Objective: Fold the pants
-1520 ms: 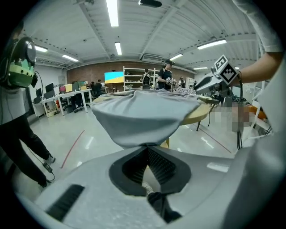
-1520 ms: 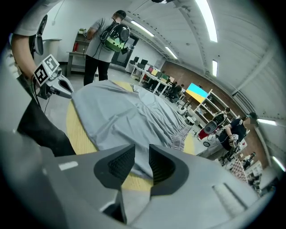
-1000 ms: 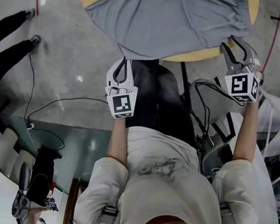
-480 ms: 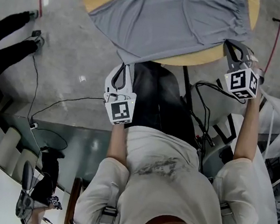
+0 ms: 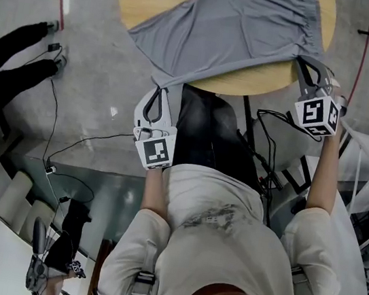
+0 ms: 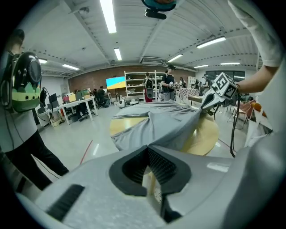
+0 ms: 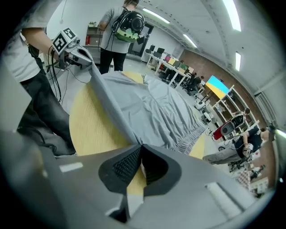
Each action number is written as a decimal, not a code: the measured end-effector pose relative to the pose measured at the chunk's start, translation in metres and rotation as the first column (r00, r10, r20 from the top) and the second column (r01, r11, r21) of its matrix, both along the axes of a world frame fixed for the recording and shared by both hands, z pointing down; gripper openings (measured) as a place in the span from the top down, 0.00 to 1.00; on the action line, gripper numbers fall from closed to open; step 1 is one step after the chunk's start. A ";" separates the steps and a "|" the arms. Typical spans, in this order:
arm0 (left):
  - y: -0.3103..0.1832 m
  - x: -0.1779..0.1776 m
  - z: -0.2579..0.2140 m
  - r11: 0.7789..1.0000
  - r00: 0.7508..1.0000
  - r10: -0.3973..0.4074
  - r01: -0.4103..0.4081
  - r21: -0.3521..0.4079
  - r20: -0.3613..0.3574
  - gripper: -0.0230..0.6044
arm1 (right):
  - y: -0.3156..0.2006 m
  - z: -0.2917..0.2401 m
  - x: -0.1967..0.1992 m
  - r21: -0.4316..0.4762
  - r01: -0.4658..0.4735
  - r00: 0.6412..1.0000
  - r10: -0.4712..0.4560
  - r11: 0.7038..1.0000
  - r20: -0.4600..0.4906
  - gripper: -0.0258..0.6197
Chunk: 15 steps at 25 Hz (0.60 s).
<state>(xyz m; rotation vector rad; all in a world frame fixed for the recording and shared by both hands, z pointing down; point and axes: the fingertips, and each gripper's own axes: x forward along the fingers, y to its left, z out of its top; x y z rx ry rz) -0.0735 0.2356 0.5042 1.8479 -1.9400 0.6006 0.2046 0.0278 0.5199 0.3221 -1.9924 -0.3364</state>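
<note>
My forearms reach forward, angled down. My left claw (image 5: 161, 85), clamped tight, pinches the pants (image 5: 237, 27) hem just off the tabletop (image 5: 262, 86) edge. My right claw (image 5: 301, 59), upper right, has just been closing on their waistband corner.

Bright, even indoor light comes from long ceiling tube lamps (image 6: 107, 15), visible in both gripper views. The head view is sharp; the polished floor (image 5: 103, 97) carries small white glints, and the grey pants (image 5: 237, 27) show only soft shading in their folds on the pale wooden surface (image 5: 263, 83). Both gripper views are fisheye, with bent lines and black corners. The near bodies of the left gripper (image 6: 149, 150) and right gripper (image 7: 140, 147) look soft and out of focus.
</note>
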 end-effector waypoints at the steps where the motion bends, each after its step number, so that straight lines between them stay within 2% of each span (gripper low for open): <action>1: -0.004 -0.004 -0.003 1.000 1.000 -0.001 0.001 0.002 0.003 0.95 | -0.004 -0.003 -0.002 0.002 -0.004 1.000 0.004 1.000 0.003 0.93; 4: -0.013 -0.014 -0.010 0.999 0.999 0.022 -0.021 -0.032 0.025 0.95 | -0.014 -0.012 -0.007 0.009 -0.020 1.000 0.020 1.000 0.010 0.93; 10: -0.040 -0.035 -0.030 1.000 0.999 0.031 -0.030 -0.008 0.031 0.95 | -0.030 -0.032 -0.016 0.019 -0.054 0.998 0.054 0.998 0.018 0.93; 15: -0.067 -0.051 -0.037 0.998 0.998 0.057 -0.056 -0.027 0.041 0.95 | -0.046 -0.042 -0.025 0.022 -0.078 0.997 0.077 0.997 0.019 0.93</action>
